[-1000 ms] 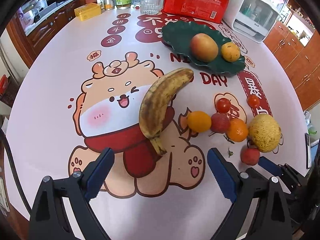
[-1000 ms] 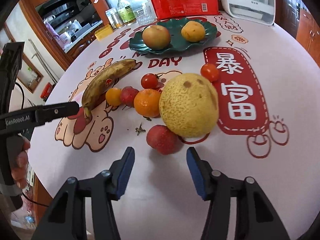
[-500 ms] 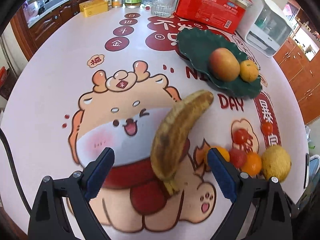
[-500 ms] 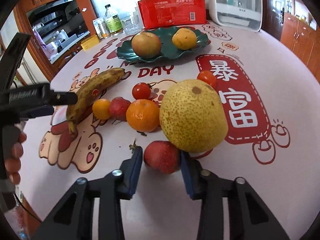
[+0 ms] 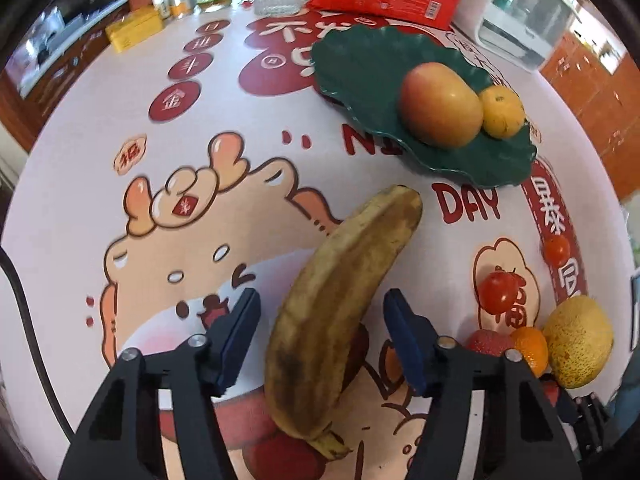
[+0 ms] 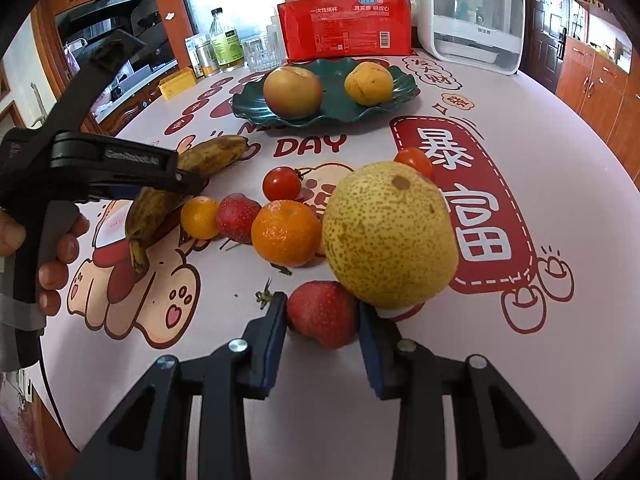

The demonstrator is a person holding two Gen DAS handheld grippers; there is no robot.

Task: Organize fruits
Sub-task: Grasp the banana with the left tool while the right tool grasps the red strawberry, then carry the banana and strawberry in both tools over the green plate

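Two hand-held grippers working among fruit on a tabletop (image 6: 540, 128).
Right hand-held gripper (image 6: 322, 320) clenched on a red fruit (image 6: 322, 312) just beside the pear (image 6: 388, 236); left hand-held gripper (image 5: 322, 334) closing, released, straddling the banana (image 5: 340, 300).

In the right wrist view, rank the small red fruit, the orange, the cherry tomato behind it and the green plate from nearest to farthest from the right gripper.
1. Small red fruit, between the right gripper pads.
2. Orange, beyond it, slightly left.
3. Cherry tomato, behind the orange.
4. Green plate, far back at centre.
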